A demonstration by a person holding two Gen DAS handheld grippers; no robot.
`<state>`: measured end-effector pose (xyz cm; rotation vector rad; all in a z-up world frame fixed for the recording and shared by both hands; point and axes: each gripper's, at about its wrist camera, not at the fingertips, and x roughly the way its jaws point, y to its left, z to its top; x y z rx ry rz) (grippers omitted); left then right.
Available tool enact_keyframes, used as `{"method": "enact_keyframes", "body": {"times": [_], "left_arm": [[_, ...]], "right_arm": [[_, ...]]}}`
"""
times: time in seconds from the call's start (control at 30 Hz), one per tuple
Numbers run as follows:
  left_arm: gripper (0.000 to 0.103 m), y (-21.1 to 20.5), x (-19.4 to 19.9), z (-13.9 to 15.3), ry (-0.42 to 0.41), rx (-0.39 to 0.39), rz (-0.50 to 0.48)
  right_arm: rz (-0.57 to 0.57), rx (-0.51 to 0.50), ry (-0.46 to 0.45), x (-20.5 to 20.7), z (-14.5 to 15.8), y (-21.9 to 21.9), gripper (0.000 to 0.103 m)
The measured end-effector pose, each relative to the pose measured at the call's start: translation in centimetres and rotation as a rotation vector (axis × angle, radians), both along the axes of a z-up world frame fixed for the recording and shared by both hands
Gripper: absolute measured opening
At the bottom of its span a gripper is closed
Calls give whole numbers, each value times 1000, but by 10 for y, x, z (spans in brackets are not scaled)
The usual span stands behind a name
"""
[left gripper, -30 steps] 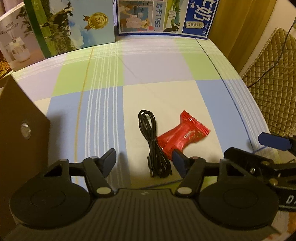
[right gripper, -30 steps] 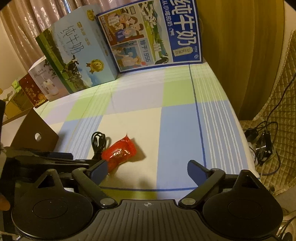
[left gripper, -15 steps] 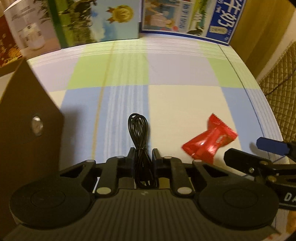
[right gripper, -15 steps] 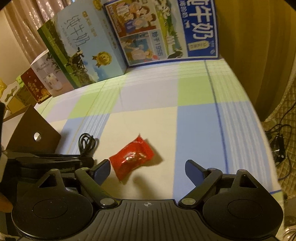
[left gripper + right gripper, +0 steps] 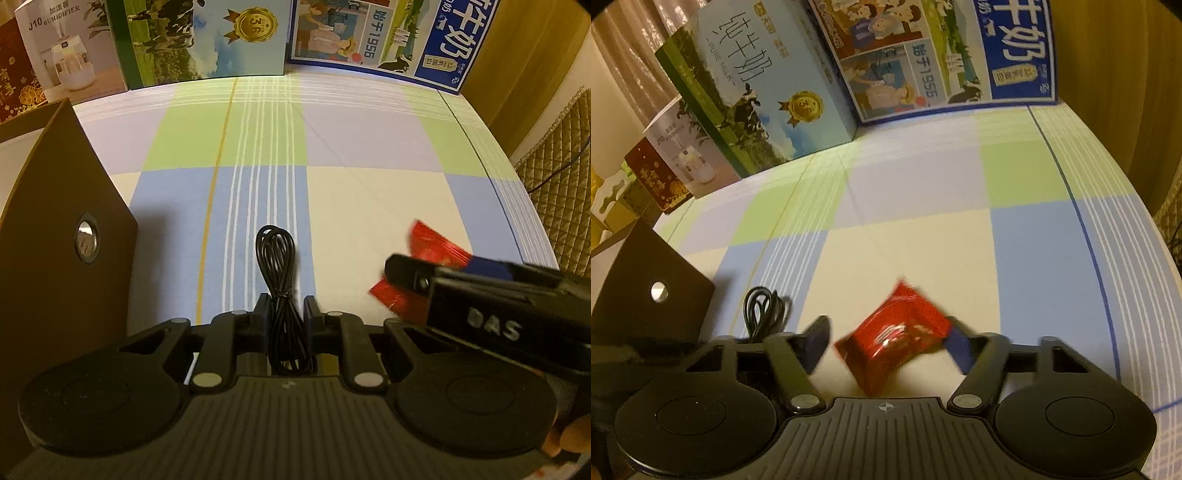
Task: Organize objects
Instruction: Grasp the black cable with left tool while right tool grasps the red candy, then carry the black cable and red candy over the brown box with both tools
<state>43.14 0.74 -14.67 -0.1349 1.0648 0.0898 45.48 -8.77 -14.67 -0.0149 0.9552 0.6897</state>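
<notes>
While left tool [image 5: 284, 314] pinches black cable [image 5: 279, 266], right tool [image 5: 890, 345] spread around red packet [image 5: 897, 336]

A lived-in room of a home, lit by warm, dim yellow light. The counter wears a checked cloth [image 5: 369, 147] in pale blue, green, lilac and cream. Along its far edge stand printed milk cartons [image 5: 768, 99], a humidifier box [image 5: 70, 51] and a red gift box [image 5: 653, 177]. Pale curtains [image 5: 639, 62] hang behind them, and a quilted gold seat cushion [image 5: 554, 155] sits beside the counter. A brown cardboard flap [image 5: 55, 206] rises at the left.
</notes>
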Motion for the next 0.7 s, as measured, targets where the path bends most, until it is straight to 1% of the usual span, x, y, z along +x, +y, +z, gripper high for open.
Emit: {"method": "enact_keyframes", "body": {"times": [0.17,0.23,0.27,0.33,0.4,0.63,0.7], "left_arm": [[14,-1,-1,0,-6,6,-8],[14,-1,-1,-1,-3,9,-17],[14,-3,-2,0,1,14,-26],[14,-9,-4,0,18,34,-49],[14,-14,-9,0,28,43,-68],[13,-28,-48,0,66,-4,-89],[12,-32,-64,2,74,6,-96]], "right_arm": [[65,-23,-34,-6,1,6,46],[86,-30,-22,-8,1,4,43],[101,-27,-11,-9,2,2,37],[118,-19,27,-13,3,-2,32],[133,-25,40,-20,5,-7,24],[150,-47,89,-55,7,-35,23],[157,-36,115,-67,9,-45,23]]}}
